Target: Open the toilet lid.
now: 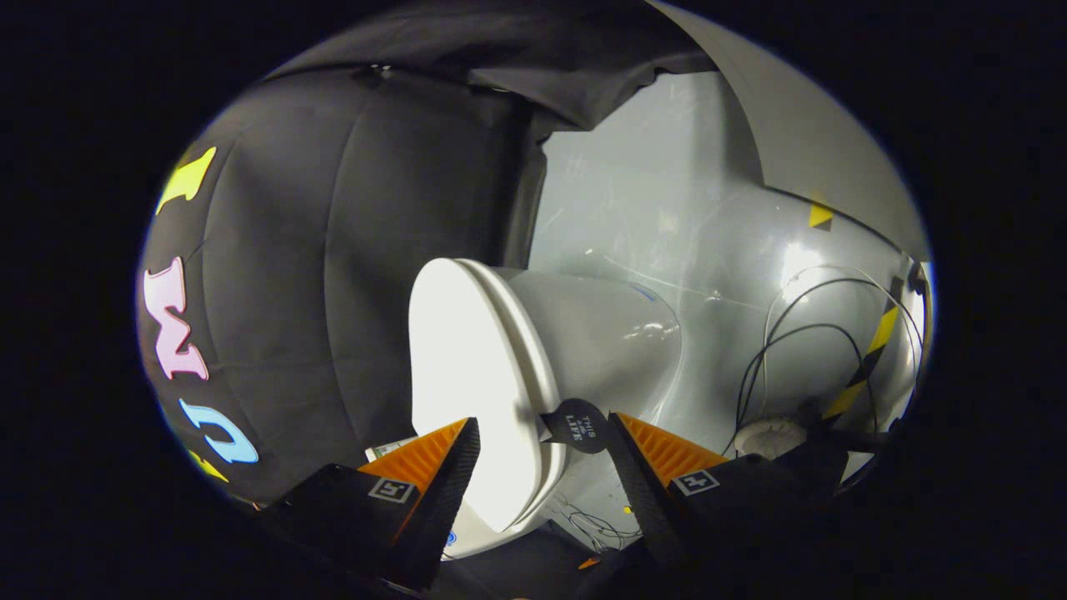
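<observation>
The view is rolled sideways, so the white toilet (pixel 608 333) looks tipped over. Its white lid (pixel 463 358) lies flat against the seat and bowl, with the black cloth wall behind it. A small round black tab (pixel 578 427) sticks out from the lid's front rim. My gripper (pixel 543 419) is open, its fingers wide apart. The lid's front rim and the tab sit between the fingertips. One finger (pixel 446 471) is on the lid's top side, the other finger (pixel 646 467) on the bowl side. Neither presses on the lid.
The toilet stands on a glossy grey floor (pixel 667 208). Black and white cables (pixel 800 333) loop beside the bowl, near a strip of yellow-and-black tape (pixel 867 362) and a small round white fitting (pixel 771 433). Thin wires (pixel 596 525) lie close under the fingers.
</observation>
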